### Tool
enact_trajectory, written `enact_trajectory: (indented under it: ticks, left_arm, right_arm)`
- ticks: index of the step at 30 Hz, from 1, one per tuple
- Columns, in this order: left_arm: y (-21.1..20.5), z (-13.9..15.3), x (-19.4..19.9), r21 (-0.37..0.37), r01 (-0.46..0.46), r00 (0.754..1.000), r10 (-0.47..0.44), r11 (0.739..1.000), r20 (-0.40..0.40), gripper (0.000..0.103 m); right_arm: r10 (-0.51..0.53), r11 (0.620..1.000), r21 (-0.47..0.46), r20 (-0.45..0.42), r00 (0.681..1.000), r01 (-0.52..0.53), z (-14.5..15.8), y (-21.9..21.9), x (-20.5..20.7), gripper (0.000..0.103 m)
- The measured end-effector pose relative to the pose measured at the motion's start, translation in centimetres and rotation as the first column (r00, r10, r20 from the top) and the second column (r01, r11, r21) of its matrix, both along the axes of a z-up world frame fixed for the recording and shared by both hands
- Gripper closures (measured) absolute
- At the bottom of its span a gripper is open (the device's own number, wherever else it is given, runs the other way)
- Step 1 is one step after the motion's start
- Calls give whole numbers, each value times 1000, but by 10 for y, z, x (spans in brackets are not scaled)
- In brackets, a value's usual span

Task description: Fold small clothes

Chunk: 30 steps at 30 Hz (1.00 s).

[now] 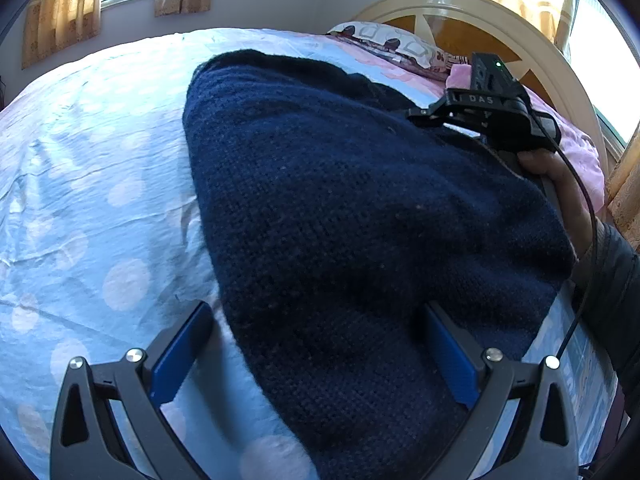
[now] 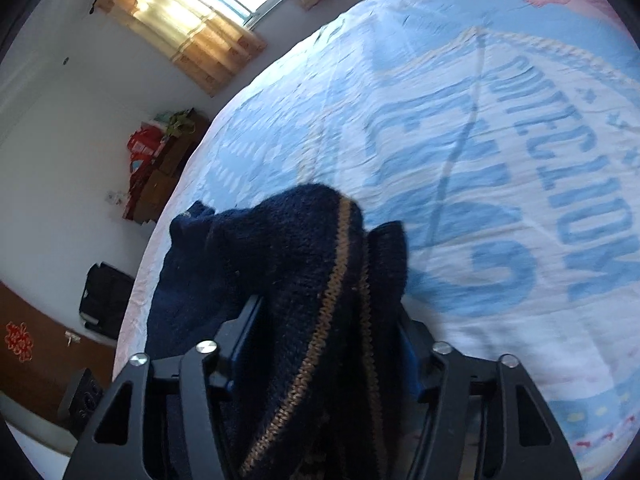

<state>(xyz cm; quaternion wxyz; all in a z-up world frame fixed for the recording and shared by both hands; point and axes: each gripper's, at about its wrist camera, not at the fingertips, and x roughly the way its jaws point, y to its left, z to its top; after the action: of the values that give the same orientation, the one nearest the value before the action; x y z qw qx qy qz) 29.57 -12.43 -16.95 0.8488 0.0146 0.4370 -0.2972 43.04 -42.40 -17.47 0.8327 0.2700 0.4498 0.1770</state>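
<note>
A navy knitted sweater [image 1: 352, 208] lies on the light blue dotted bedsheet [image 1: 88, 184]. My left gripper [image 1: 316, 320] is open, its blue pads [image 1: 180, 352] wide apart, and the sweater's near edge lies between them. My right gripper [image 2: 328, 328] is shut on a bunched part of the sweater [image 2: 304, 264] with a tan stripe and holds it above the bed. The right gripper [image 1: 440, 116] also shows in the left wrist view at the sweater's far right edge, held by a hand [image 1: 560, 188].
A patterned pillow [image 1: 396, 46] and a cream headboard [image 1: 500, 28] stand at the bed's far end. The bedsheet [image 2: 500, 152] carries large blue lettering. Beside the bed are a wooden cabinet with red bags [image 2: 156, 168], a black bag [image 2: 104, 300] and curtained windows [image 2: 192, 36].
</note>
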Motion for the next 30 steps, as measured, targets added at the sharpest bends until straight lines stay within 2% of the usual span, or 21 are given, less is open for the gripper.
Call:
enact_trajectory:
  ticks: [5,7,10,14,19,21,23,27,30]
  left_arm:
    - [-1,2,0,-2,2,1000,-2,1000,-2,0]
    - [-1,2,1,2,5,1000,-5,1000,-3,0]
    - [-3,4,1,2,16,1000,-16,1000,-5,0]
    - [-7,6,3,8,27,1000,-27,1000,-4,1]
    - [-9,12,-4,-11,54,998,-54,998,25,29]
    - [-2,17,-4,-36,30,999,-29,999,29,52]
    - [6,21,-2,-70,8,1000,-6,998,17,63]
    - [9,29,-9,-53,10,999,-7,999,54,72]
    - [9,37,-12,-48,9,997,-5,999,78,75]
  right_arm:
    - [-3,999,41,-13,1000,3,-4,-5,3,51]
    - [8,1000,29,-7,1000,-7,-3,-2,1,60]
    - [9,1000,-5,-1,1000,-9,1,5,-1,64]
    - [-7,1000,1,-5,1000,7,2,5,-3,66]
    - [-29,999,-33,29,999,30,13,9,-14,71]
    - [-40,998,-43,49,998,42,20,11,-21,72]
    - [-50,998,-24,76,996,52,29,12,-29,74]
    - [-61,998,-22,112,992,64,45,19,-40,75]
    - [-68,997,-24,124,990,71,52,23,-46,77]
